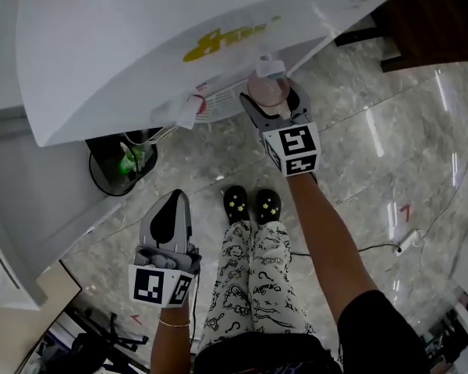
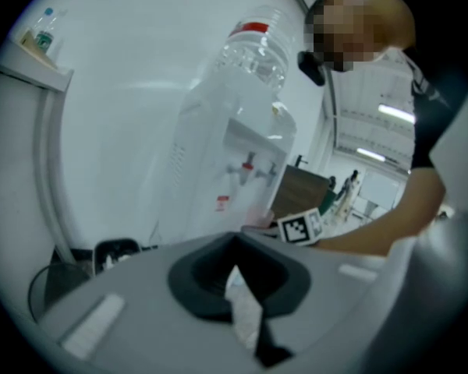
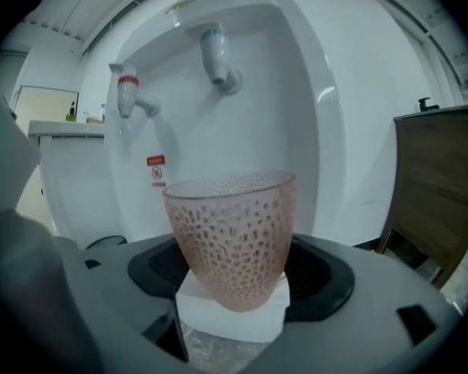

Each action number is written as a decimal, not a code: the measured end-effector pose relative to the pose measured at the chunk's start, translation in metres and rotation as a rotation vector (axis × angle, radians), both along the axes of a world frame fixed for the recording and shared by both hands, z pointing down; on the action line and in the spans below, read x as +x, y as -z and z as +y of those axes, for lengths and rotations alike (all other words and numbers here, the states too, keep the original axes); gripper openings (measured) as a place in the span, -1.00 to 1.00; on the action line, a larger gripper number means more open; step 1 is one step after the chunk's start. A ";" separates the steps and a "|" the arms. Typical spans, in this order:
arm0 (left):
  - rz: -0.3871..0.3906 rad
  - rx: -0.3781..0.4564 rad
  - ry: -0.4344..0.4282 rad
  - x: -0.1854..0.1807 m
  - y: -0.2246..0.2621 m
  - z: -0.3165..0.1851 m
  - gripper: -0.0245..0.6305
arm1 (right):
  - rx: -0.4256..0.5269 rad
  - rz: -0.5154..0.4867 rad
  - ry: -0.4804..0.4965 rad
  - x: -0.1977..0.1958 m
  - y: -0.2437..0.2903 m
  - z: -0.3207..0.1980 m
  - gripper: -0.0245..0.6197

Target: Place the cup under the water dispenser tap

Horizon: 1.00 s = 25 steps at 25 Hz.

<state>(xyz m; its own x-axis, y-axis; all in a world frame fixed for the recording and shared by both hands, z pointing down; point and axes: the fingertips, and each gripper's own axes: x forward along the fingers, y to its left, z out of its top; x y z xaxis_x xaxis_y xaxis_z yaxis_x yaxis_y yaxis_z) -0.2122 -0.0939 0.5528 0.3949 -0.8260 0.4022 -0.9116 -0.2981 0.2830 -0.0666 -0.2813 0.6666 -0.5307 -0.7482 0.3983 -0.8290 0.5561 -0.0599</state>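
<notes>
The tall white plastic water dispenser fills the top of your head view, with a clear bottle upended on top of it in the left gripper view. Under you spreads the glossy grey marble-look floor. A round black bin stands on that floor at the dispenser's left side.

Your right gripper reaches into the dispenser's recess, its jaws closed against the sides of the translucent pink tumbler-shaped cup with a dotted texture, which it holds upright. The cup sits below and just in front of the blue-capped tap; the red-capped tap is beside it to the left, off the cup's line.

Your left gripper hangs low by your leg, well apart from the dispenser, its jaws drawn together with nothing between them.
</notes>
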 end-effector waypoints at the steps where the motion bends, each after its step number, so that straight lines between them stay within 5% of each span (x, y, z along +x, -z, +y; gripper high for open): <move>1: -0.003 0.000 -0.004 -0.001 0.000 -0.001 -0.95 | -0.008 0.014 0.003 -0.001 -0.005 -0.001 0.12; 15: 0.075 -0.035 -0.022 0.009 0.001 0.005 -0.95 | -0.056 -0.031 -0.026 -0.006 -0.012 -0.011 0.12; 22: 0.090 -0.035 0.003 0.011 0.005 0.007 -0.95 | -0.162 0.004 -0.024 -0.001 -0.035 0.003 0.12; 25: 0.083 -0.008 0.015 0.010 0.015 0.006 -0.95 | -0.215 -0.045 -0.096 0.014 -0.028 0.026 0.12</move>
